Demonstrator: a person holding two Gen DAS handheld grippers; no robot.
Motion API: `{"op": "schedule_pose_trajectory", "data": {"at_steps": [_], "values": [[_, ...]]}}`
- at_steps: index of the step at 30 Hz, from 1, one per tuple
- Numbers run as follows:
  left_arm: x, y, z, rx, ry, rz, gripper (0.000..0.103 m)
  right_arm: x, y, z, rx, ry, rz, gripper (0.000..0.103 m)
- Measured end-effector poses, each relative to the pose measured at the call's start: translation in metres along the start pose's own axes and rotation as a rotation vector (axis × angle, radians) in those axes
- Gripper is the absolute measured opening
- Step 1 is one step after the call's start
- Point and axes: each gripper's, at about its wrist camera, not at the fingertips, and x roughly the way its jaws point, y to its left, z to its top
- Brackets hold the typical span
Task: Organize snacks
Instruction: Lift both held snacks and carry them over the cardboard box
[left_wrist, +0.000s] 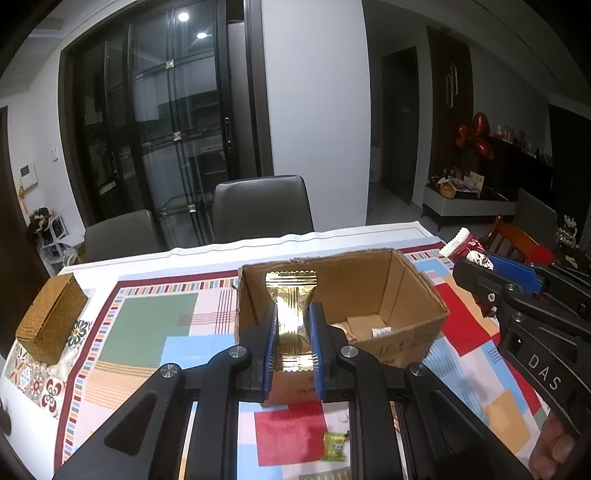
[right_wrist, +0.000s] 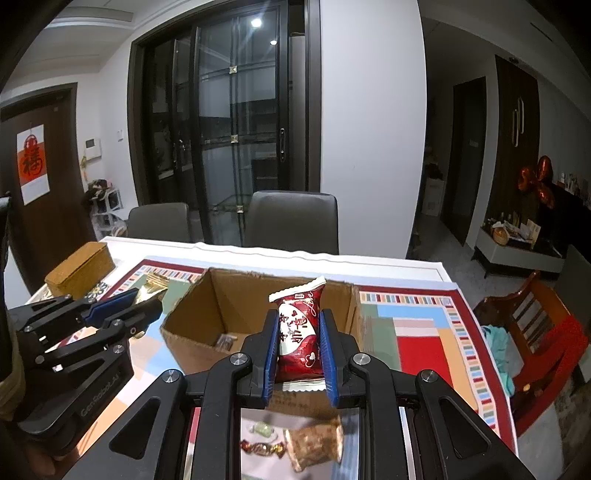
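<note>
The left hand-held gripper (left_wrist: 293, 347) is clamped on a flat gold foil snack packet (left_wrist: 291, 310), and the right hand-held gripper (right_wrist: 299, 349) is clamped on a red wrapped snack with white lettering and hearts (right_wrist: 298, 338); both packets hang in the air at the near wall of the open brown cardboard box (left_wrist: 406, 291), above the patchwork-patterned cloth covering the worktop (left_wrist: 147, 325). The likeliest trouble is the near rim: the packets dangle below the blue pads, so a forward move made too low could snag a crimped tail on the cardboard and bend the packet or tug it from the grip. The foil looks slick and is pinched only along a narrow strip, so it might slide out early and drop outside the box. The two tools also sit close side by side, and crowding into one opening could knock them together. The box is light and unanchored, so a bump would probably shove it across the cloth. Inside, its floor shows only a few small pale wrapped pieces, too small to identify. A woven tan lidded box (left_wrist: 51, 317) stands closed, well apart at the left, contents hidden. Loose sweets remain on the cloth near the person, among them a green wrapped candy (left_wrist: 335, 446).
</note>
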Motion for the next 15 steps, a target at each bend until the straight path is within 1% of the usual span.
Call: {"op": "schedule_pose_trajectory", "data": {"at_steps": [9, 15], "values": [[0.014, 0.001, 0.018, 0.011, -0.002, -0.003, 0.018, 0.012, -0.004, 0.026, -0.004, -0.018, -0.007, 0.022], [0.031, 0.001, 0.027, 0.019, 0.011, -0.003, 0.018, 0.029, -0.004, 0.038, -0.008, 0.007, 0.013, 0.023]]}}
